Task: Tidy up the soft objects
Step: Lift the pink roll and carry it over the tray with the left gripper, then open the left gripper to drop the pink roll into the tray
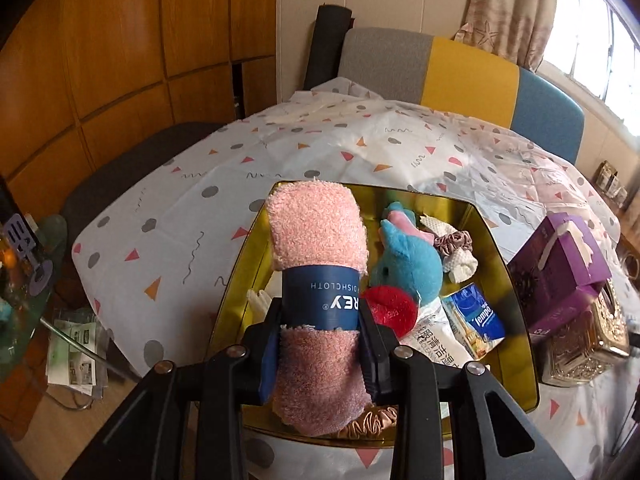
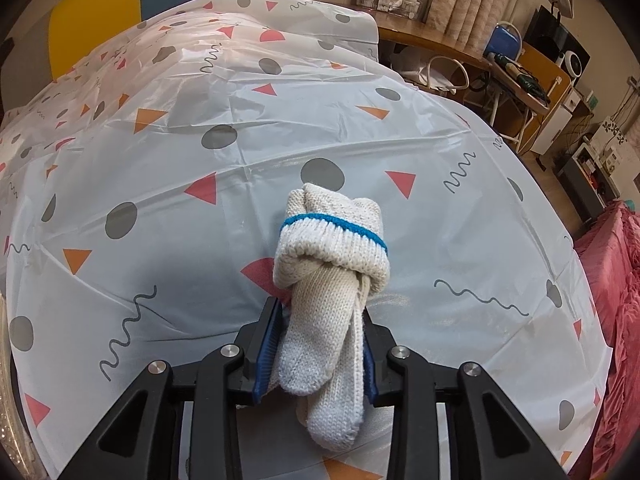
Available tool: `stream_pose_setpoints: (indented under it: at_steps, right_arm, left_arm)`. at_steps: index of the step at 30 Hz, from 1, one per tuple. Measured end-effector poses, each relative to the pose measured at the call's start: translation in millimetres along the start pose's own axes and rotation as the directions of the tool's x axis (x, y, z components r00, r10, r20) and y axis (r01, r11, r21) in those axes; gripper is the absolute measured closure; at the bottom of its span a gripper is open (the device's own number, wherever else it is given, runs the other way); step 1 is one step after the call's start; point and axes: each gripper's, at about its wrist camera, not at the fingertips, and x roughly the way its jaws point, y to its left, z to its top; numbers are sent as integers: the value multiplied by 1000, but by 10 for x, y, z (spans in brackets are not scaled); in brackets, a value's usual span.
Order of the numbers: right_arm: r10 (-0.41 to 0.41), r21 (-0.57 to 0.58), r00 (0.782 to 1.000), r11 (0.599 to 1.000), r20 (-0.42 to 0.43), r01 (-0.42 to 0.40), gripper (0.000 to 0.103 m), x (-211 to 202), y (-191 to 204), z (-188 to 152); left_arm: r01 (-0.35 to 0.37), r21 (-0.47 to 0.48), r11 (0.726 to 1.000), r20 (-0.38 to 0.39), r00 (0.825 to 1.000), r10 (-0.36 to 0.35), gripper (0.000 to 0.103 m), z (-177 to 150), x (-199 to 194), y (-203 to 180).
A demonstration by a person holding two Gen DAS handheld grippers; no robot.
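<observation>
Bedroom with wood-panelled wardrobe; table under a patterned plastic cloth (image 2: 280, 140).

Left view: gold tin (image 1: 508, 280) at centre, holding a blue plush toy (image 1: 408, 260), scrunchies (image 1: 454, 240), a red scrubber (image 1: 390, 306) and a tissue pack (image 1: 476, 316). Purple box (image 1: 560, 264) at 3 o'clock, outside the tin. Left gripper (image 1: 320, 316) clamped on a rolled pink dishcloth (image 1: 316, 232) at its navy paper band, suspended over the tin's 9 o'clock half.

Right view: right gripper (image 2: 322, 328) closed on rolled white knit gloves (image 2: 332, 240), over bare cloth, tin not in view.

Risks, as judged: band sliding on the plush, letting the roll slip or unroll; release too near the rim, tipping the roll onto the table; soft compression leaving the gloves loosely gripped, so dropped short of the tin.
</observation>
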Motion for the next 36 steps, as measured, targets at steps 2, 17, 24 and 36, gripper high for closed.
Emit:
stream_pose_setpoints:
  at_steps: [2,17,24,36]
  right_arm:
    - [-8,-13,1000,1000,5,8,69,-2,15,-6]
    - [-21,-58,1000,998,18,22,78,0,89,-6]
    - [-20,-63,1000,998,19,21,78,5,97,-2]
    - [-19,-69,1000,997,19,20,79,5,101,4]
  left_arm:
    - [-5,11,1000,20,1000,5,69,-12,-41,-17]
    - [-10,31,999,34,999,9,69,49,-48,-47]
    - [-21,43,999,-15,1000,22,69,35,157,-79]
    - [38,-83,996,-198,979,-54,66,385,897,173]
